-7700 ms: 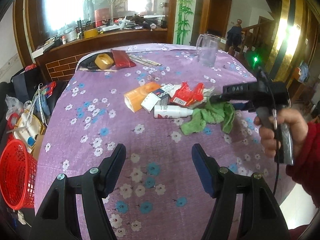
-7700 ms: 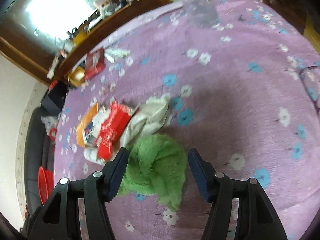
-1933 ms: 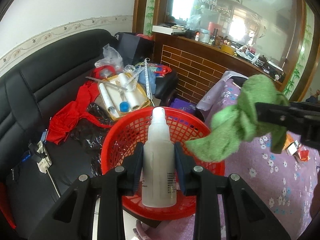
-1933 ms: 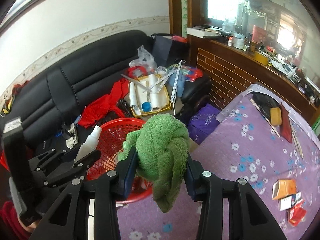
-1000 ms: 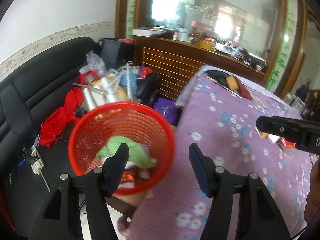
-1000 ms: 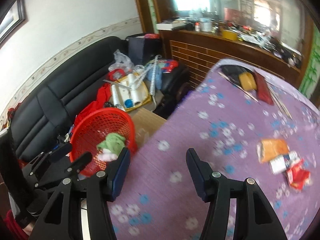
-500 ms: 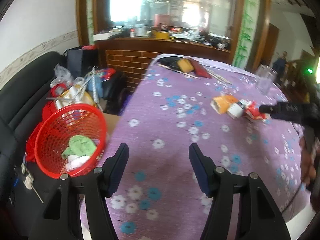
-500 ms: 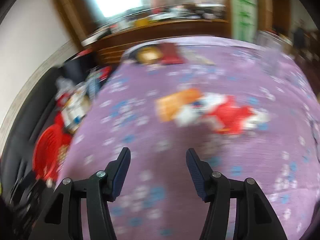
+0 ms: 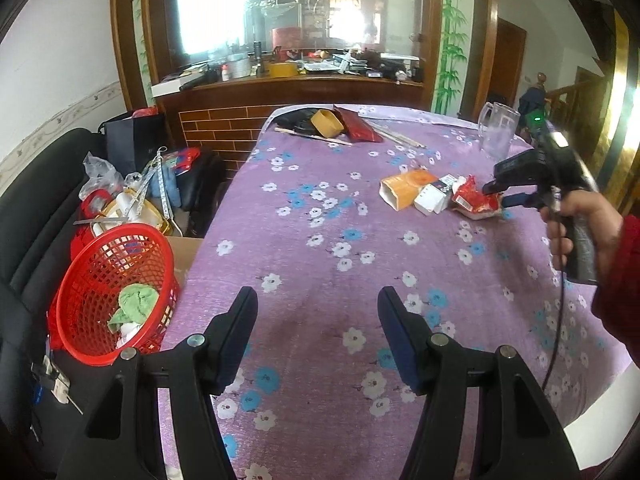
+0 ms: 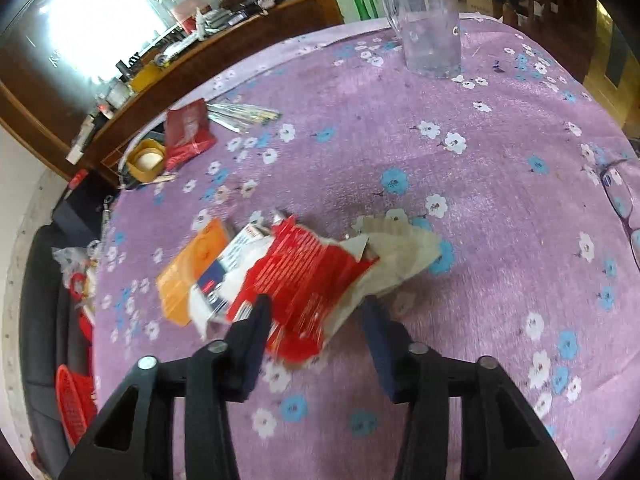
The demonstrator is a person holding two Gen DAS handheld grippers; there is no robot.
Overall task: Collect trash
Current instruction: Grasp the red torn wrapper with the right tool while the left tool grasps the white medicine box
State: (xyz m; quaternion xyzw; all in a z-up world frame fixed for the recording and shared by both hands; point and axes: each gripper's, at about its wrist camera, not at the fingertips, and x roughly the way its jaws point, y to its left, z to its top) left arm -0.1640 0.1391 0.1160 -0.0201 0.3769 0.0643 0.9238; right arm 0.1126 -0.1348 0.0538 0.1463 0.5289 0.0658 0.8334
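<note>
Our right gripper (image 10: 316,320) has its jaws closing around the red wrapper (image 10: 304,276), which lies between them, though the pads do not look pressed on it yet. We would let the jaws finish closing on the wrapper's near edge, low against the desk (image 10: 500,184), so the thin foil is pinched rather than skated away, and lift only once it is firm. At about two o'clock from the jaws a crumpled pale paper (image 10: 400,248) lies touching the wrapper; at ten o'clock sit a white box (image 10: 236,268) and an orange carton (image 10: 188,272), just beside it, so we should avoid dragging them along. Farther out at one o'clock stands a clear jug (image 10: 428,20), well apart. Our left gripper (image 9: 316,328) hangs with jaws spread and empty above the near desk. The red basket (image 9: 104,276), holding a green cloth (image 9: 134,304), waits at nine o'clock from it, off the desk's edge.
</note>
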